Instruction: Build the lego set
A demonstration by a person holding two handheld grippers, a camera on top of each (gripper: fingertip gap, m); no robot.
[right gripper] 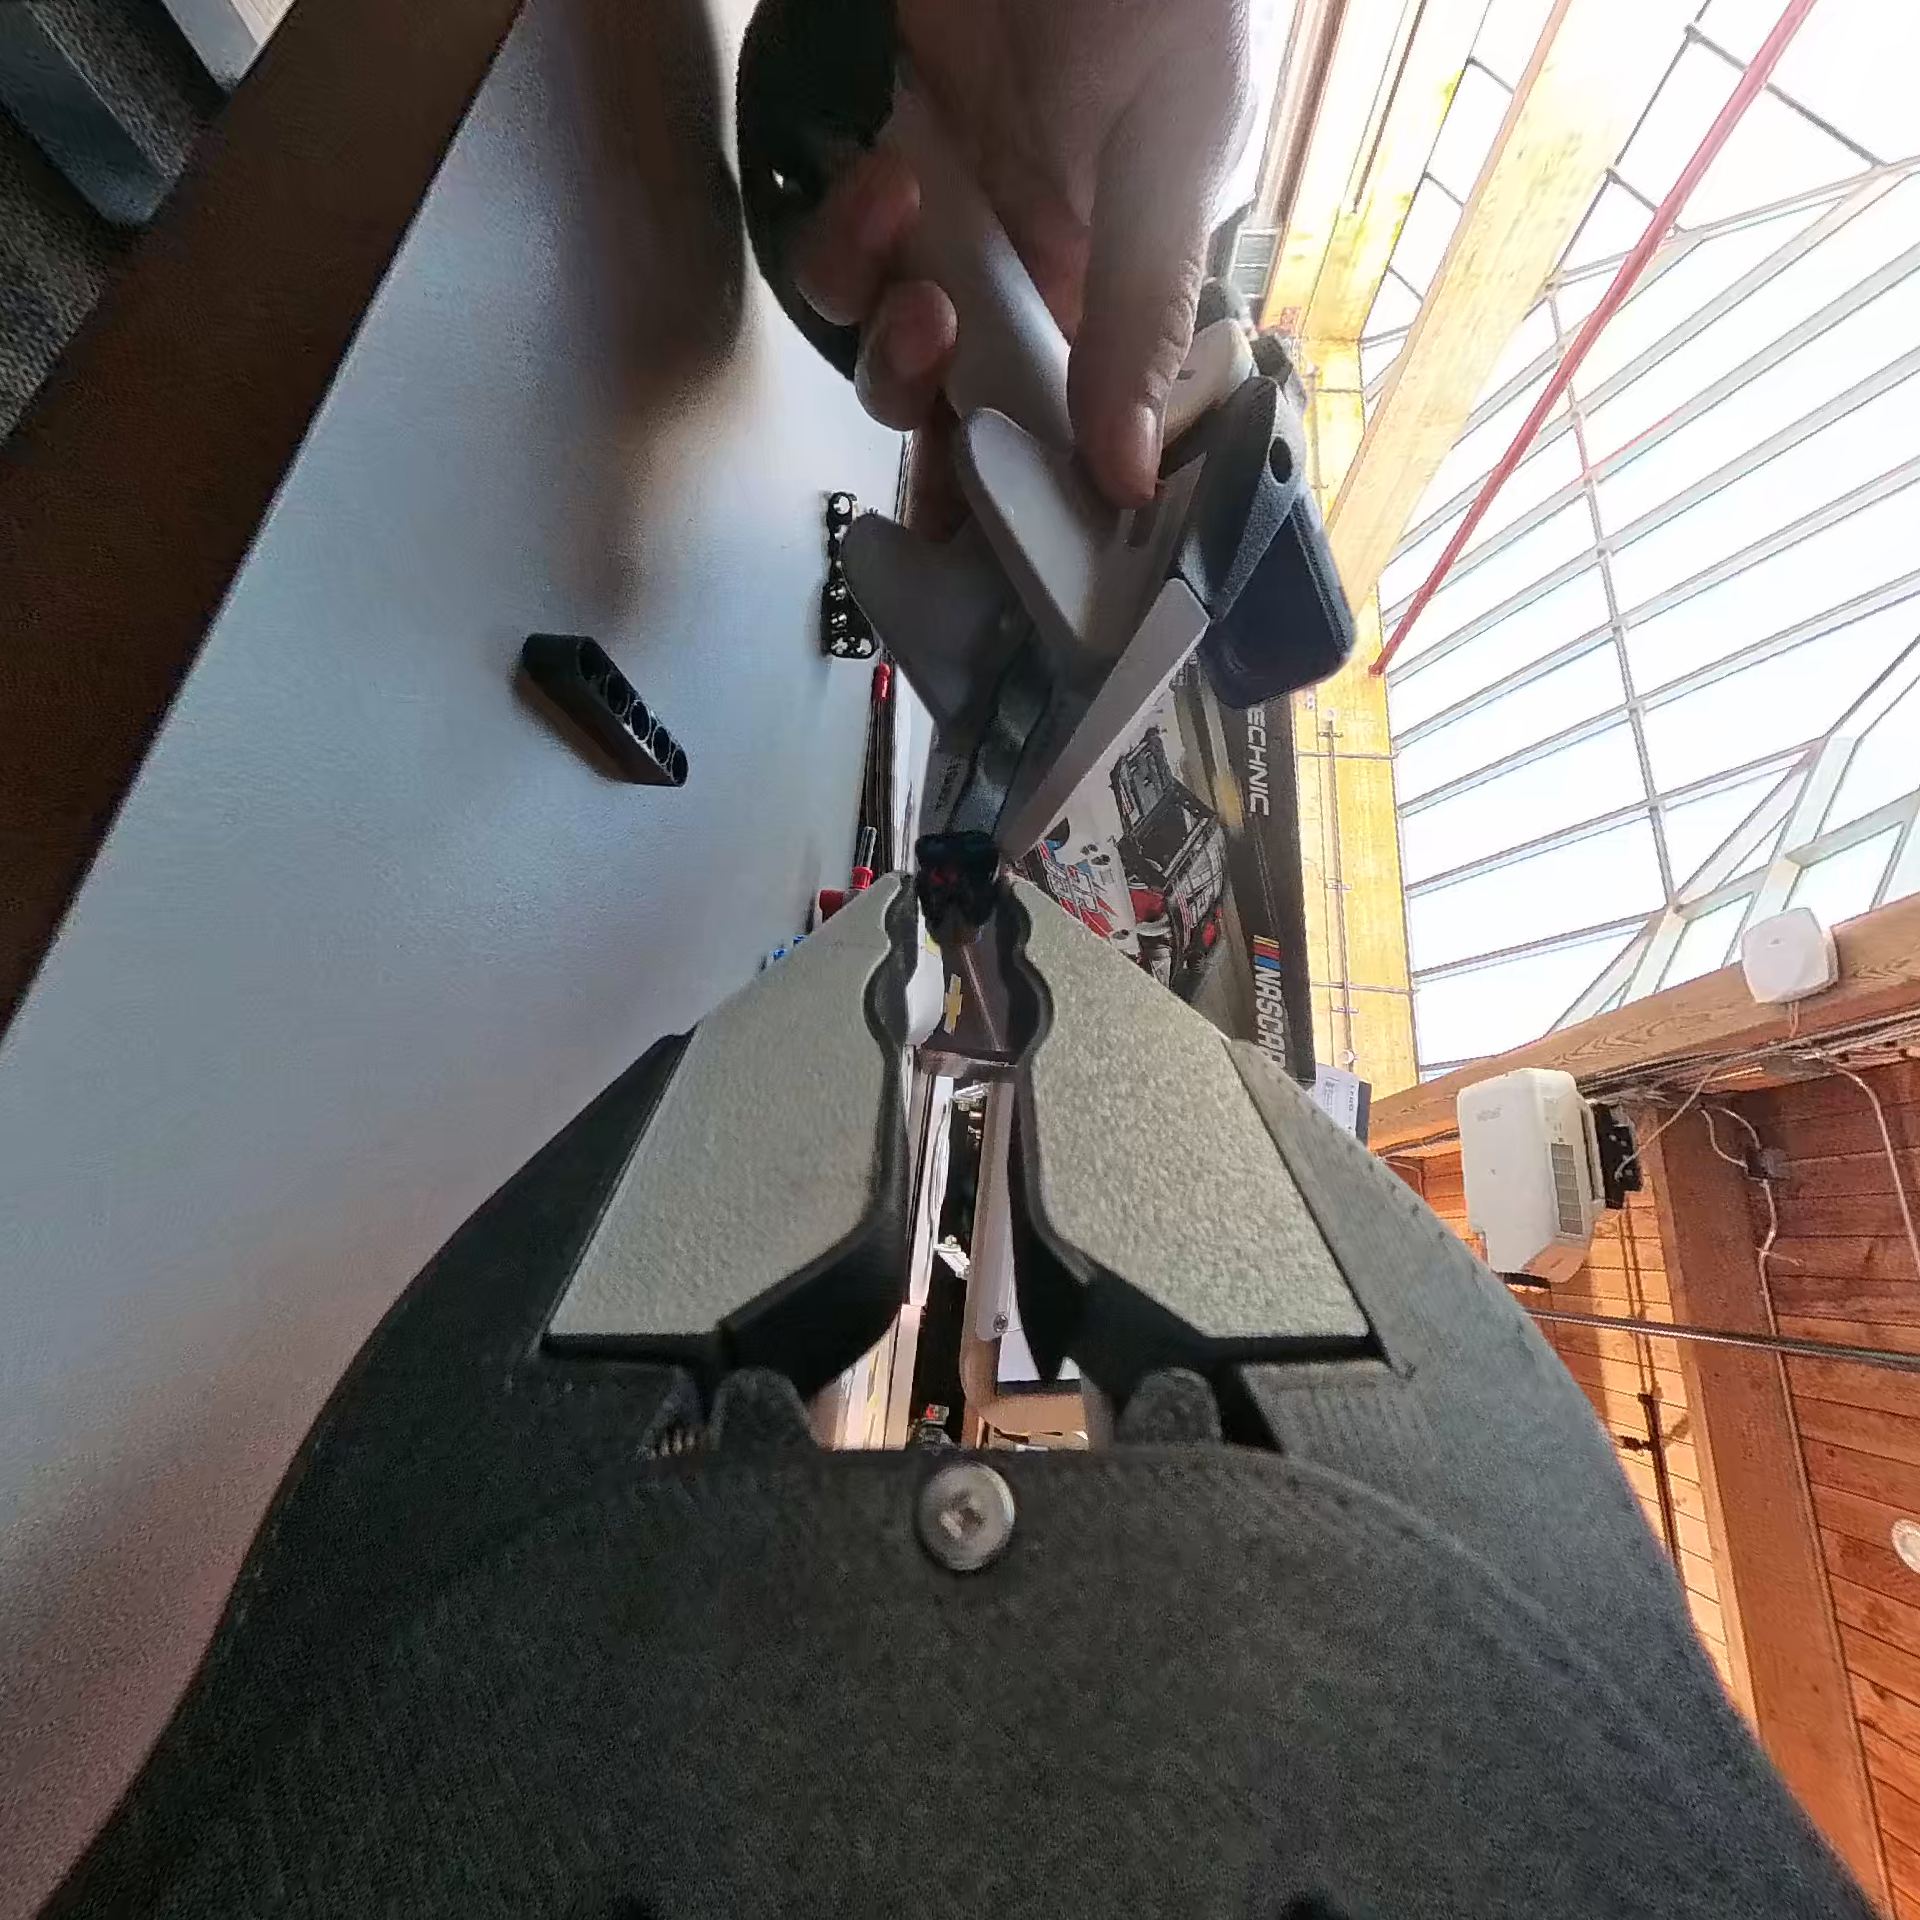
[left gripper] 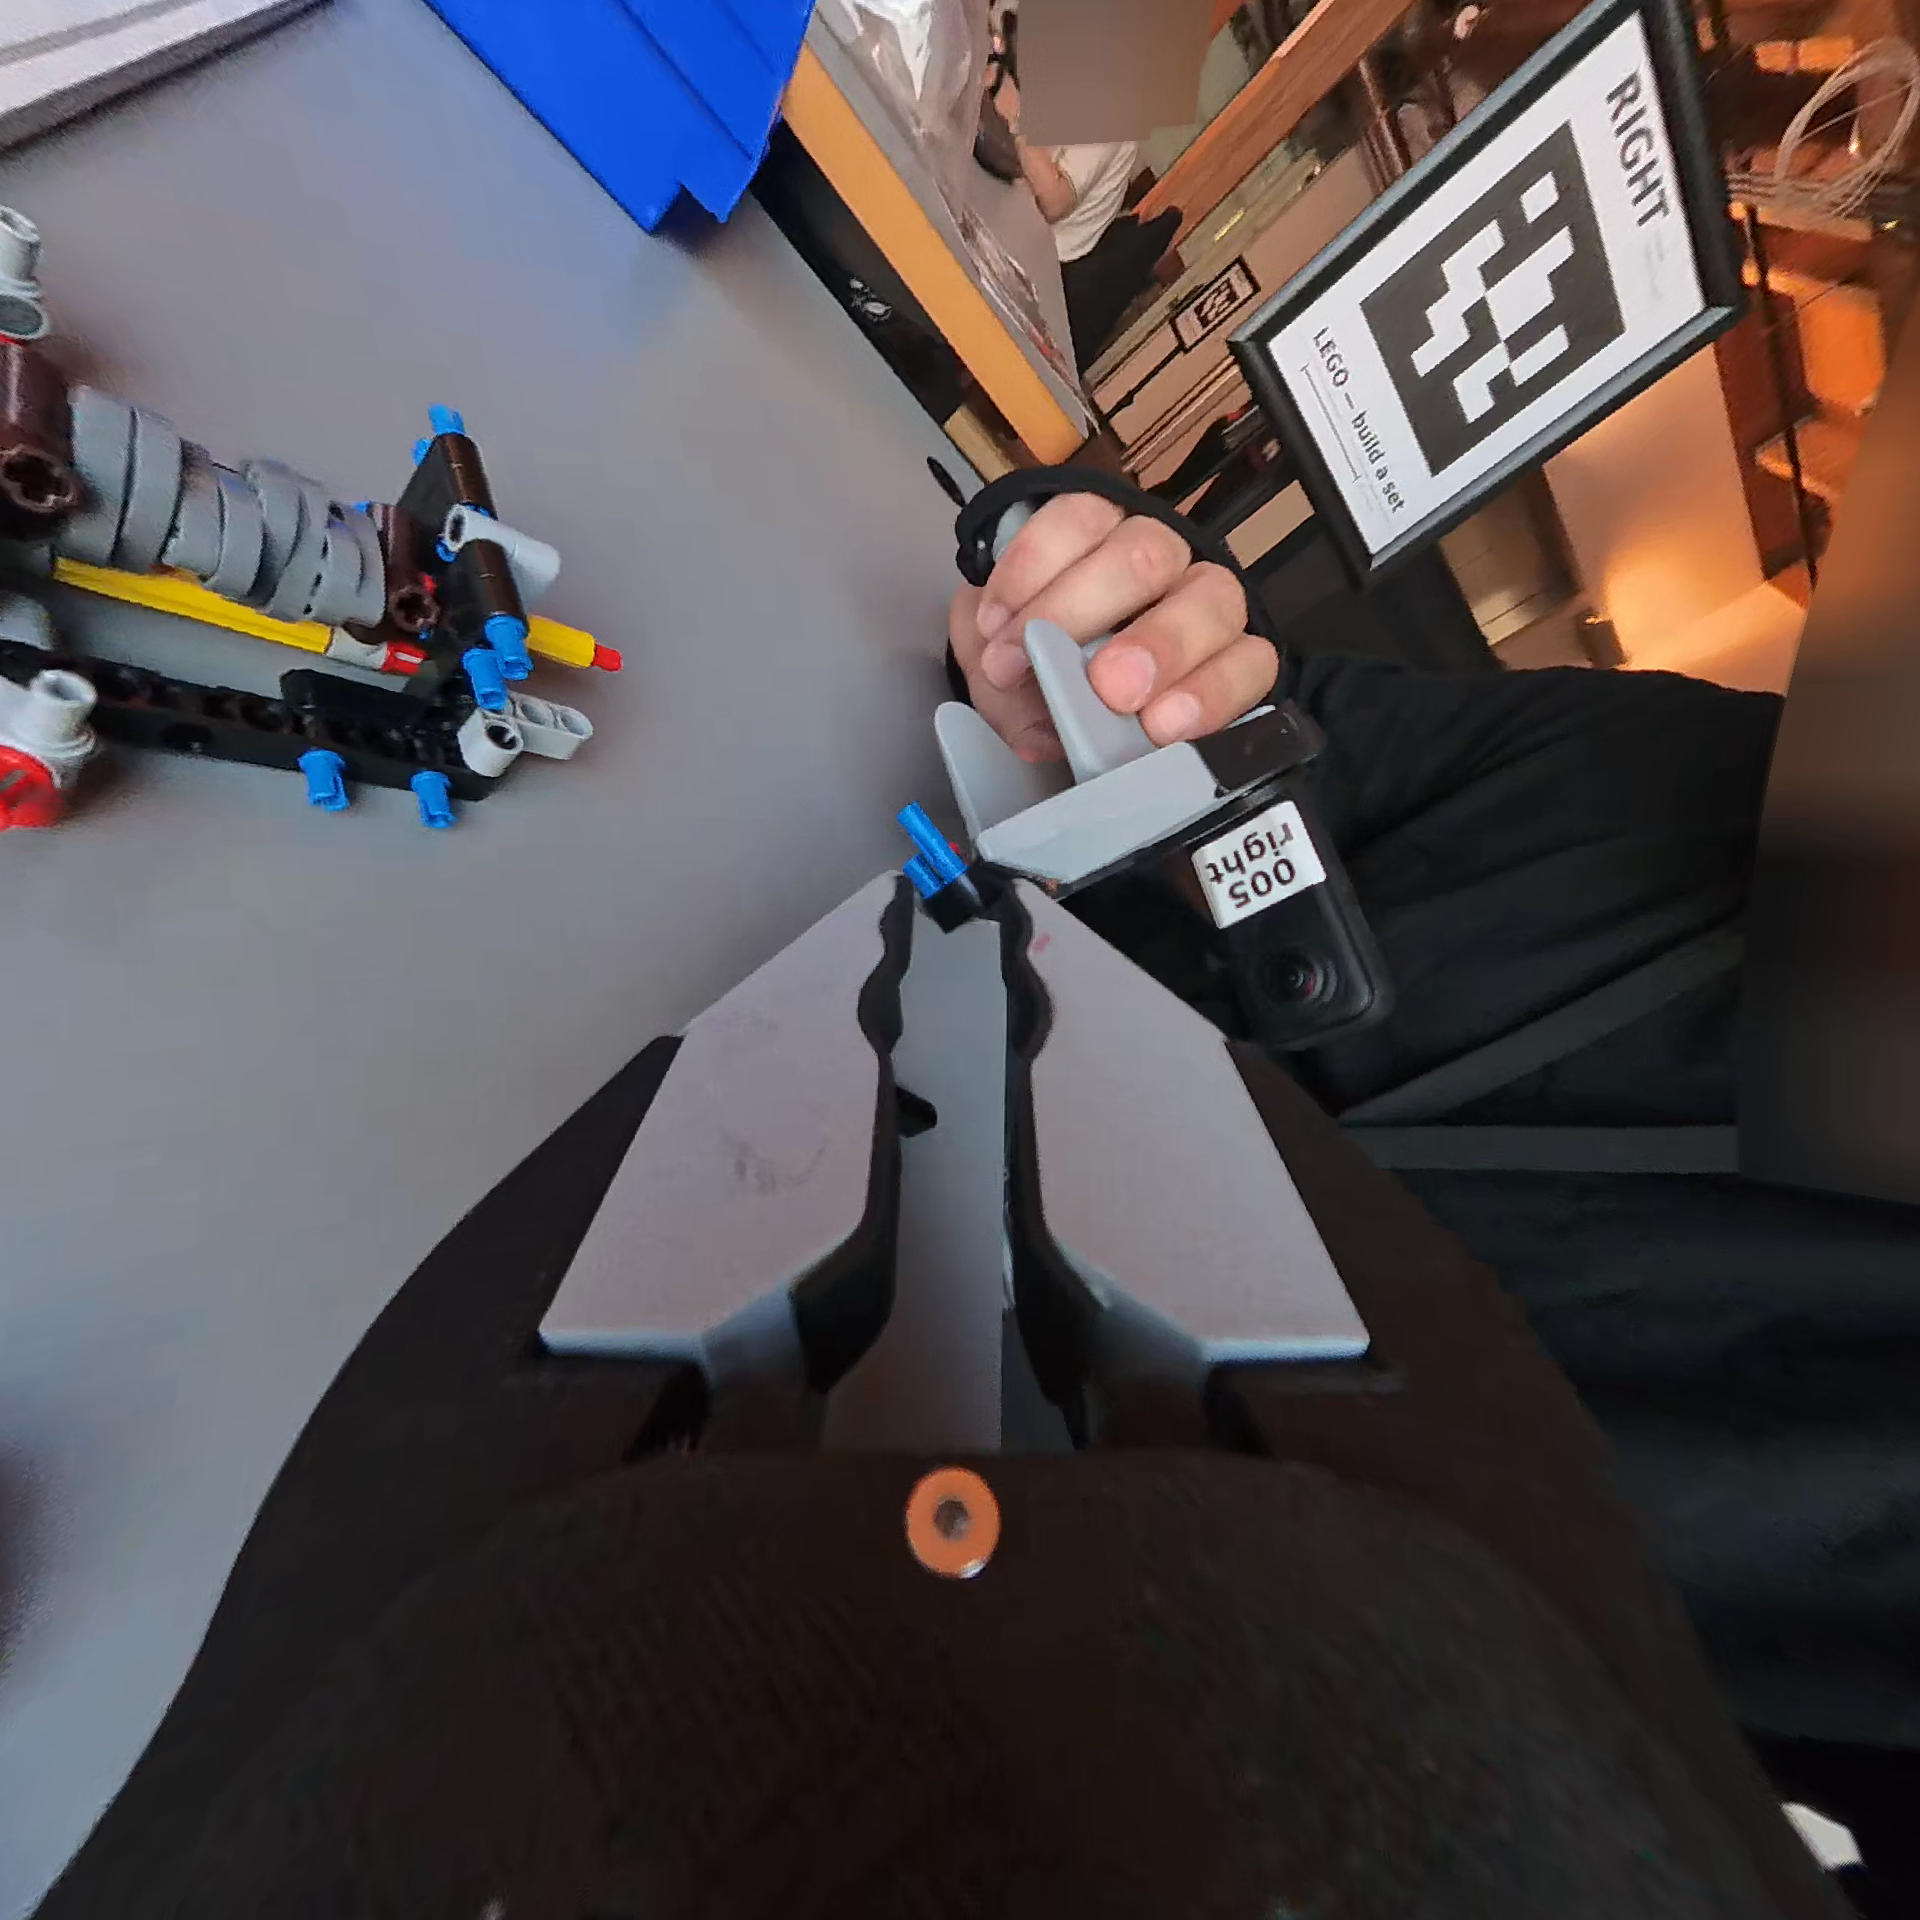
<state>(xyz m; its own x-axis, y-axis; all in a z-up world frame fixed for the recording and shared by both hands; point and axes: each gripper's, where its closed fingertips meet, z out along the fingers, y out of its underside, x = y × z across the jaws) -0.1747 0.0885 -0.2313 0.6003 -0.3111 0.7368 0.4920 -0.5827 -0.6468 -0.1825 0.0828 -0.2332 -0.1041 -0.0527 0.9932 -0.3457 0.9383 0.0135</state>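
A small black connector with blue pins (left gripper: pixel 940 878) is held above the grey table (left gripper: pixel 675 416). My left gripper (left gripper: pixel 951 902) is shut on it at the fingertips. My right gripper (left gripper: pixel 979 857), held by a hand (left gripper: pixel 1101 613), meets the same piece from the far side. In the right wrist view the right gripper (right gripper: pixel 958 896) is shut on the black piece (right gripper: pixel 956 873), which shows a bit of red, and the left gripper (right gripper: pixel 985 831) comes down onto it from above. The partly built model (left gripper: pixel 260 613), grey, black and yellow with blue pins, lies on the table at the left.
A blue bin (left gripper: pixel 644 94) stands at the table's far edge. A framed sign with a black-and-white marker (left gripper: pixel 1486 301) stands at the right. A loose black beam (right gripper: pixel 603 707), a black frame part (right gripper: pixel 844 582) and the set's box (right gripper: pixel 1195 831) lie on the table. The grippers are tip to tip, or close to it.
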